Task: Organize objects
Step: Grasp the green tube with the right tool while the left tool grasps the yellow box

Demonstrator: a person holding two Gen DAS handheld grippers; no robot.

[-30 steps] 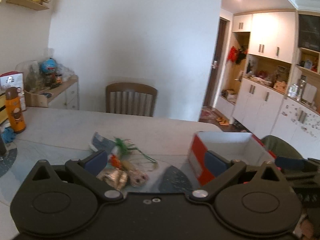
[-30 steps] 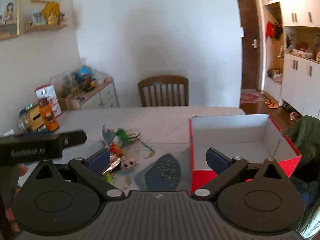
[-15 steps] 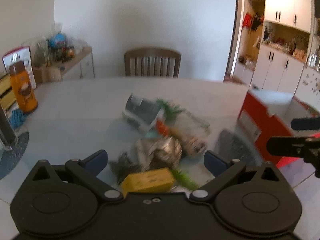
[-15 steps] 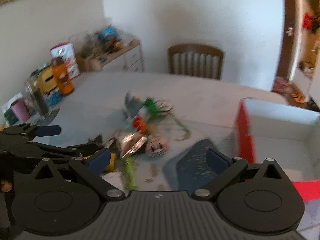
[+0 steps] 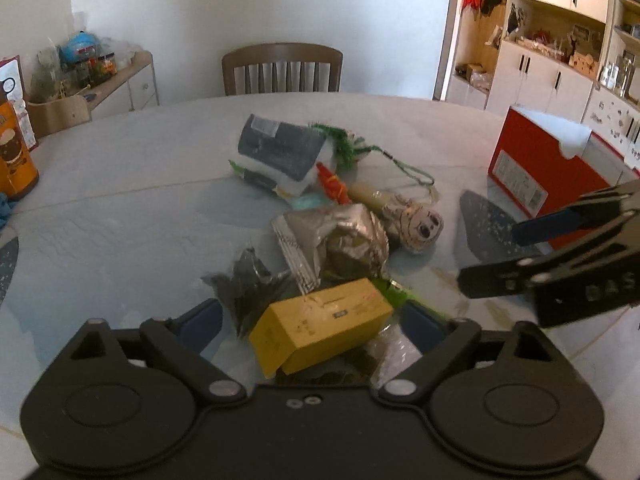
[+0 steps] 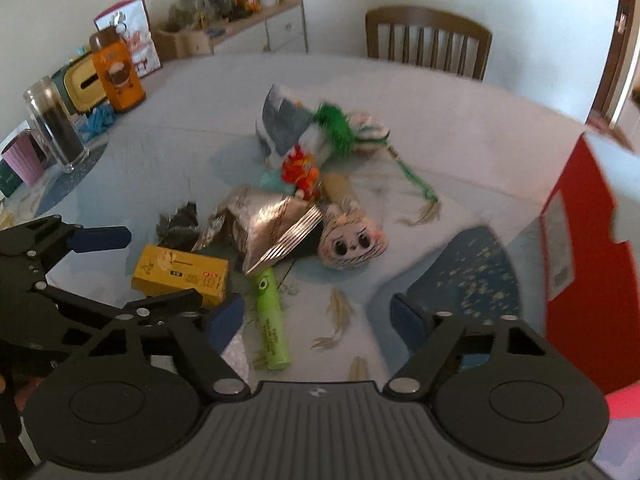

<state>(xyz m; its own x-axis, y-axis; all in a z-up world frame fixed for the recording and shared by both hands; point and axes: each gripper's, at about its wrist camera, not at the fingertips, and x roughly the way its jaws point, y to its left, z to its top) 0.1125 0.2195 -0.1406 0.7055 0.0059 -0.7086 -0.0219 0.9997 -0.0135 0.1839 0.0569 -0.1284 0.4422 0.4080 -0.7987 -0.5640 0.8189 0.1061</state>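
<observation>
A pile of small things lies on the pale table (image 5: 120, 208). Nearest is a yellow carton (image 5: 320, 332), lying between the spread fingers of my left gripper (image 5: 312, 322), which is open and not gripping it. Behind it are a crumpled silver foil bag (image 5: 336, 236), a black wrapper (image 5: 248, 280), a plush doll head (image 5: 416, 226) and a grey pouch (image 5: 280, 148). My right gripper (image 6: 318, 318) is open above the table, with a green tube (image 6: 272, 320) just left of its middle. An open red box (image 6: 580, 248) stands at the right.
An orange bottle (image 6: 118, 76), a glass jar (image 6: 56, 128) and a pink cup (image 6: 24, 156) stand at the table's left edge. A wooden chair (image 5: 282, 68) is at the far side. A dark blue placemat patch (image 6: 460, 280) lies beside the red box.
Both grippers have tipped down and moved in over the pile. The yellow carton now lies between the left fingers, and the red box has slid to the right edge of both views.
</observation>
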